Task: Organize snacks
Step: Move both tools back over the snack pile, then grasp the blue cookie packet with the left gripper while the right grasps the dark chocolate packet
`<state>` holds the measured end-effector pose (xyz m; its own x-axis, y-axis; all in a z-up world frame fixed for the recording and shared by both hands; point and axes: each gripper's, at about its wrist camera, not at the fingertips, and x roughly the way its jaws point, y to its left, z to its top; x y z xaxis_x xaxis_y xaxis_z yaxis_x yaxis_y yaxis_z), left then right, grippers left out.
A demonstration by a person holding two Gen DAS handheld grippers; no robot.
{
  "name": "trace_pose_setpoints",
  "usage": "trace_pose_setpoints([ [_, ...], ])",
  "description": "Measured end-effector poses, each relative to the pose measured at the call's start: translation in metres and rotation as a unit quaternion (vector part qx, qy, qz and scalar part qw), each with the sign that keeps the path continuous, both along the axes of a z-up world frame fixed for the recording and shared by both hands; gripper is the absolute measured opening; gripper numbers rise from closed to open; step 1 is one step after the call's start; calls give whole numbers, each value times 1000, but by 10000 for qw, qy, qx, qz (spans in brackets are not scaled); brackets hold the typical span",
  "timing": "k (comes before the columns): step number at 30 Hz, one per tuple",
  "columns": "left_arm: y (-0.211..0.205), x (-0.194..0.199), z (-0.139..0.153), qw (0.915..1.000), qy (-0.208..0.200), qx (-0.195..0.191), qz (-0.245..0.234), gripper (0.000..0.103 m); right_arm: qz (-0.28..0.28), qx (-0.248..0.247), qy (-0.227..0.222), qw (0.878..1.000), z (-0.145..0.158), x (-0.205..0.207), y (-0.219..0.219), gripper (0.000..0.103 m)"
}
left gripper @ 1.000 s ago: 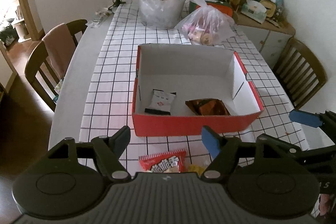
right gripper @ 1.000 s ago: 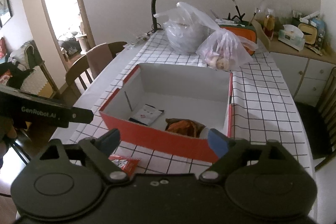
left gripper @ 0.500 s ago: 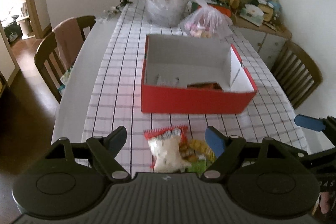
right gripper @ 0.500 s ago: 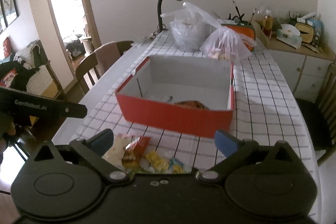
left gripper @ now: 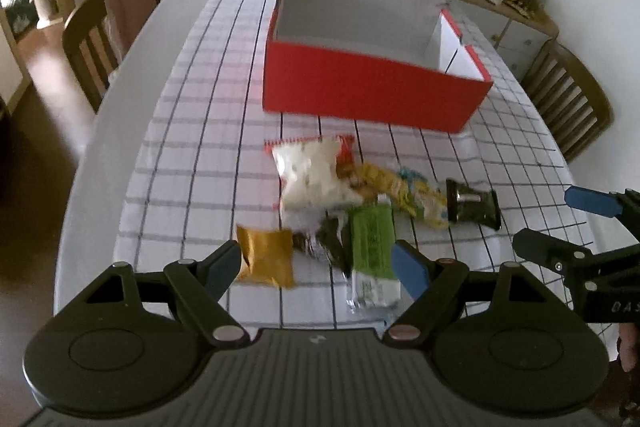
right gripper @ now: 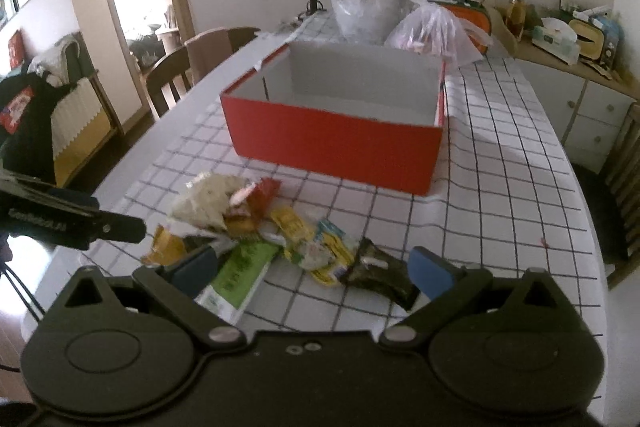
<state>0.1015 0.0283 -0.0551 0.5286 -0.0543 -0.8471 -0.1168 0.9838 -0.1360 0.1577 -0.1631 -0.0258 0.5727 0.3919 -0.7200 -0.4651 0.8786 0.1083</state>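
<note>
Both hand-held grippers have pulled back from the red box [left gripper: 372, 95]: left hand-held gripper [left gripper: 316, 265] and right hand-held gripper [right gripper: 312, 265], just widened, gape empty above the snack pile [left gripper: 360, 203] at lower centre; "GenRobot" shows faintly.

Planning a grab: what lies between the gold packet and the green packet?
Dark crumpled wrappers lie between gold packet and green packet, seen in the left wrist view.
</note>
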Motion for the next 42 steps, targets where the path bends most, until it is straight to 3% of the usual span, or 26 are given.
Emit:
trace_pose_setpoints([
  [6, -12, -3, -25, 9972, 523, -287, 458, 82, 281, -332, 141, 9990, -25, 13, -12, 100],
  [11, -20, -1, -45, 9894, 969, -524, 946, 82, 771, -542, 240, 9953, -39, 33, -19, 99],
  [20, -50, 2, -66, 9812, 1290, -607, 1299, 82, 1797, -908, 378, 9788, -63, 75, -25, 88],
  [24, -49, -1, -74, 9710, 1549, -730, 1670, 82, 2195, -996, 411, 9696, -72, 86, -22, 83],
  [26, -47, -3, -77, 9623, 1677, -851, 1966, 82, 2364, -1039, 404, 9652, -76, 89, -19, 79],
  [28, -42, -6, -82, 9476, 1850, -1040, 2389, 82, 2520, -1050, 422, 9611, -80, 91, -16, 76],
  [33, -27, -17, -87, 8998, 2036, -1565, 3526, 82, 2788, -1044, 414, 9538, -84, 98, -11, 67],
  [39, -26, -25, -95, 8459, 2260, -1925, 4431, 82, 3013, -1052, 371, 9470, -86, 103, -9, 55],
  [42, -34, -21, -97, 8397, 2312, -1826, 4562, 82, 3081, -1026, 370, 9451, -87, 105, -9, 48],
])
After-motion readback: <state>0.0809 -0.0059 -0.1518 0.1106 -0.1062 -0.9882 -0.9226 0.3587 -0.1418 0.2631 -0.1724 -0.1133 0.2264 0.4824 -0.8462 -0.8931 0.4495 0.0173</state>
